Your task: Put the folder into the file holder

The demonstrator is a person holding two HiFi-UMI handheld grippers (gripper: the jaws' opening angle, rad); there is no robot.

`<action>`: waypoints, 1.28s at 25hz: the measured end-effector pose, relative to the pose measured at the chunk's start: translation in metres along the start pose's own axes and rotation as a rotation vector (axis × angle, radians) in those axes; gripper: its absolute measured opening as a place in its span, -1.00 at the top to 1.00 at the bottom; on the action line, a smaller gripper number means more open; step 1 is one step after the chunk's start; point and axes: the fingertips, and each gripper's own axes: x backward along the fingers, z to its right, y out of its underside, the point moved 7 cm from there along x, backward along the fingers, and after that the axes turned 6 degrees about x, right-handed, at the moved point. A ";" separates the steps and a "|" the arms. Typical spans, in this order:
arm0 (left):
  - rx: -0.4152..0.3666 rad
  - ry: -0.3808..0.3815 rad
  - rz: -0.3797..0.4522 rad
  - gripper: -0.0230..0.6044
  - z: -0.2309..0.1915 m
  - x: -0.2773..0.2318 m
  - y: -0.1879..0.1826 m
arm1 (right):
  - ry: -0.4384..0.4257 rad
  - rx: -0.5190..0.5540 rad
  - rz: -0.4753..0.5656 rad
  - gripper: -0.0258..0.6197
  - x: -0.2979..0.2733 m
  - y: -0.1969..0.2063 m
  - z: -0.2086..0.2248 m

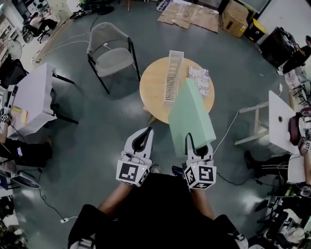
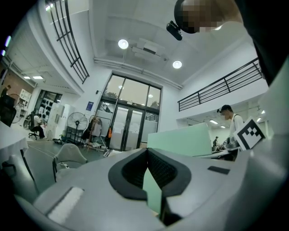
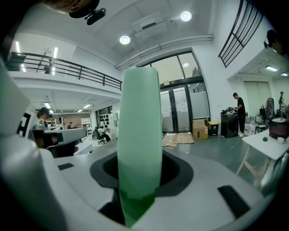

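Note:
A pale green folder (image 1: 192, 116) stands on edge, and my right gripper (image 1: 199, 144) is shut on its near bottom corner. In the right gripper view the folder (image 3: 140, 135) rises upright from between the jaws of my right gripper (image 3: 137, 180). The white slatted file holder (image 1: 172, 78) stands on the round wooden table (image 1: 153, 92), just beyond the folder's far end. My left gripper (image 1: 145, 133) hangs left of the folder with its jaws together and nothing in them. In the left gripper view the folder (image 2: 180, 137) shows past the shut tips of my left gripper (image 2: 146, 151).
Printed papers (image 1: 199, 78) lie on the table to the right of the file holder. A grey chair (image 1: 112, 53) stands behind the table on its left. White desks stand at the far left (image 1: 34, 95) and at the right (image 1: 282, 121). Flattened cardboard (image 1: 192, 14) lies on the floor beyond.

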 end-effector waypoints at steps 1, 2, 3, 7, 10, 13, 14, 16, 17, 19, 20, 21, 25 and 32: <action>0.001 0.006 -0.001 0.92 -0.004 -0.006 -0.001 | 0.007 0.000 -0.003 0.46 -0.005 -0.001 0.001; 0.003 0.012 -0.002 0.92 -0.007 -0.013 -0.003 | 0.013 0.000 -0.006 0.46 -0.010 -0.003 0.003; 0.004 0.019 -0.004 0.92 -0.011 -0.020 -0.004 | 0.019 0.001 -0.008 0.46 -0.015 -0.005 0.004; 0.005 0.054 -0.008 0.92 -0.025 -0.048 -0.009 | 0.046 0.002 -0.010 0.46 -0.037 -0.011 0.009; 0.005 0.077 -0.013 0.92 -0.037 -0.064 -0.012 | 0.068 -0.004 -0.009 0.46 -0.051 -0.015 0.008; 0.008 0.094 -0.018 0.92 -0.051 -0.080 -0.016 | 0.084 -0.007 -0.004 0.46 -0.069 -0.019 0.005; 0.009 0.098 -0.020 0.92 -0.056 -0.085 -0.016 | 0.090 -0.008 -0.003 0.46 -0.075 -0.021 0.005; 0.012 0.107 -0.024 0.92 -0.064 -0.095 -0.017 | 0.101 -0.010 0.000 0.46 -0.086 -0.023 0.005; 0.013 0.111 -0.026 0.92 -0.067 -0.099 -0.018 | 0.105 -0.010 0.001 0.46 -0.090 -0.025 0.006; 0.016 0.115 -0.031 0.92 -0.071 -0.107 -0.019 | 0.113 -0.010 0.004 0.46 -0.100 -0.028 0.008; 0.017 0.117 -0.032 0.92 -0.074 -0.111 -0.020 | 0.117 -0.010 0.005 0.46 -0.104 -0.029 0.009; 0.017 0.120 -0.033 0.92 -0.076 -0.114 -0.020 | 0.122 -0.009 0.008 0.46 -0.109 -0.029 0.009; 0.019 0.136 -0.035 0.92 -0.090 -0.123 -0.022 | 0.151 -0.004 0.023 0.46 -0.128 -0.032 0.007; 0.026 0.159 -0.047 0.92 -0.116 -0.141 -0.023 | 0.187 0.004 0.052 0.46 -0.163 -0.040 0.004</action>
